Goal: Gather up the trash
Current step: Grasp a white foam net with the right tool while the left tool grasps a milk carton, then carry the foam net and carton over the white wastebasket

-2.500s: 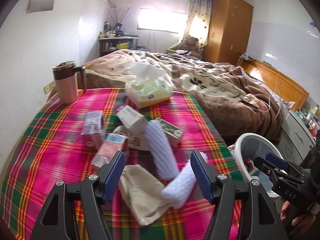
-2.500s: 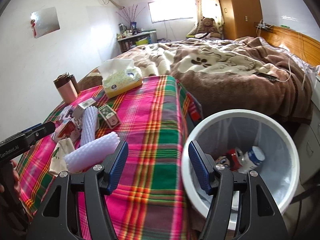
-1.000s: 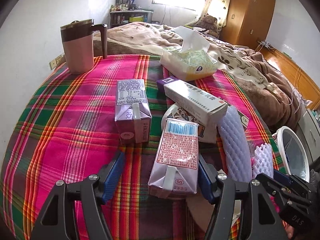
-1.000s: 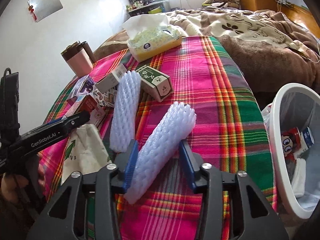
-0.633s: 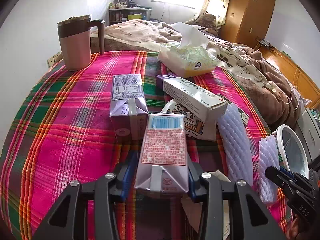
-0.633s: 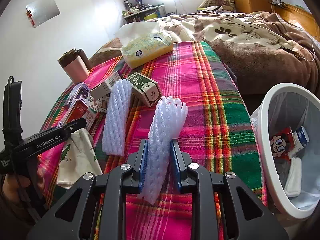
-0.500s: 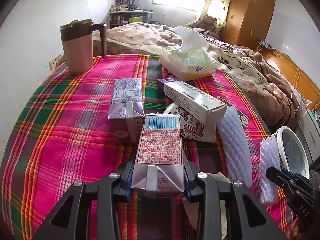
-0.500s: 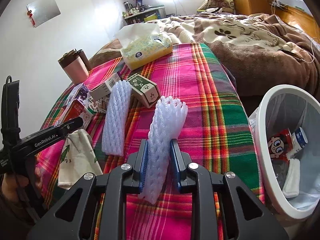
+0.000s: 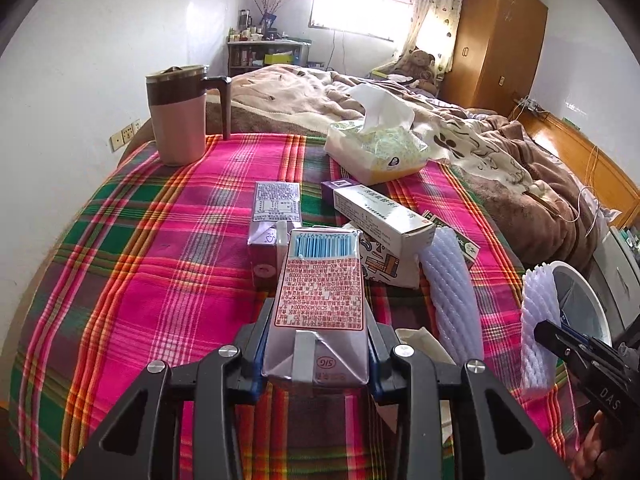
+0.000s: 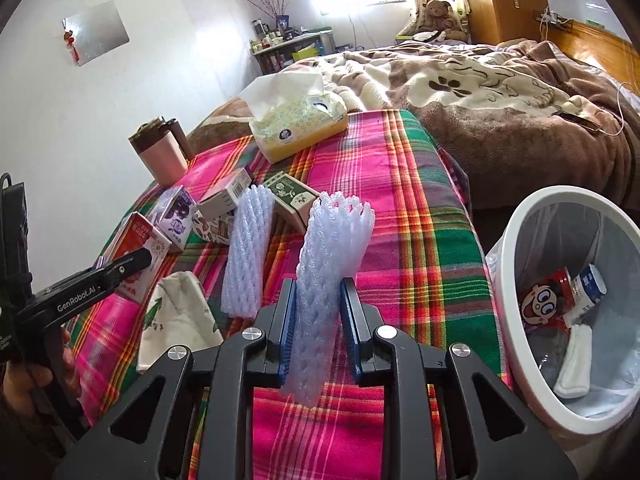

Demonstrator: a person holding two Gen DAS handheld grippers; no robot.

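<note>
Now you are mid-pickup on both sides, each tool loaded and neither piece binned yet. Your left gripper point(image 9: 316, 354) pinches the red carton point(image 9: 320, 300) by its sides, jaws pressed flat against it, the carton pointing away from you above the plaid cloth point(image 9: 160, 272). Your right gripper point(image 10: 318, 336) squeezes the foam sleeve point(image 10: 328, 280), jaws drawn in tight so the soft mesh bulges above and below the pads.

Next, as I judge it, carry each load to the white bin point(image 10: 516, 248), which stands off the table's right edge and already holds a can and other scraps. The right hand is nearer, so it should go first; swing it right, past the cloth's edge, until the sleeve hangs over the open mouth, then spread the jaws.

Watch the room: the second sleeve point(image 10: 248, 256) lies just left of your held one, and the cloth bag point(image 10: 180, 320) sits near both tools. The left gripper has to cross over these and the right tool, so lift well clear. The purple carton point(image 9: 268, 236) and long box point(image 9: 380, 216) lie just beyond the red carton; do not drag through them. The bin rim sits lower than the tabletop, close to its corner.
</note>
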